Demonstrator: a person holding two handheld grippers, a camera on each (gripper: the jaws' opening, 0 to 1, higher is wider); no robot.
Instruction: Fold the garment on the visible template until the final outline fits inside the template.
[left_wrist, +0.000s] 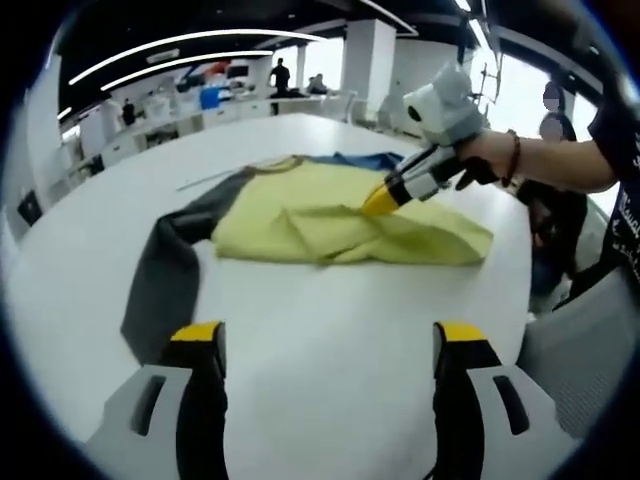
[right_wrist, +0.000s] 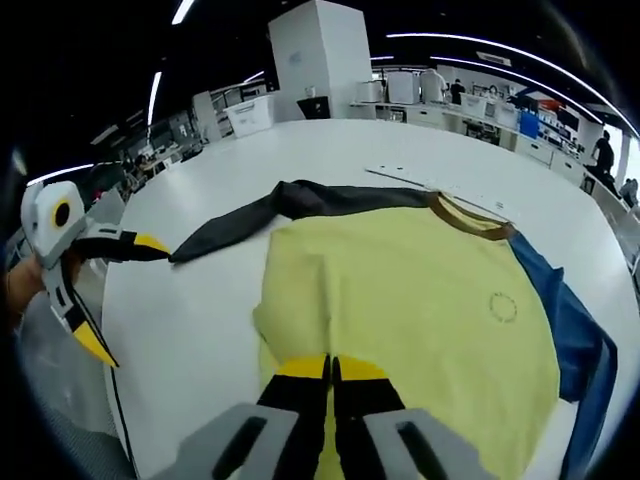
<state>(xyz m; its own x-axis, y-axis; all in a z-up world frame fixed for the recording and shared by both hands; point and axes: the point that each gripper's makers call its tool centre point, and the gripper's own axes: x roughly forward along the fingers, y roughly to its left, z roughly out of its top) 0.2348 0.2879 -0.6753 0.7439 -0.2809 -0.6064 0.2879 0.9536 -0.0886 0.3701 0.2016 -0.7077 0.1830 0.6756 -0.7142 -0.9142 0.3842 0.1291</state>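
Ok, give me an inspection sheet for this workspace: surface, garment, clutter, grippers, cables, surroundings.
Surface: white table, bare in front of the garment.
Job's things: yellow garment partly folded, grey sleeve stretched out, blue sleeve alongside; template outline not discernible.
Clutter: nothing seen.
Grippers: left gripper open above bare table; right gripper shut on the garment's hem.
Cables: nothing seen.
Surroundings: open office, ceiling light strips, people in the distance.

Open-plan lab/office: white benches (right_wrist: 480, 105), strip ceiling lights (left_wrist: 190, 45), big white table (left_wrist: 330, 330).
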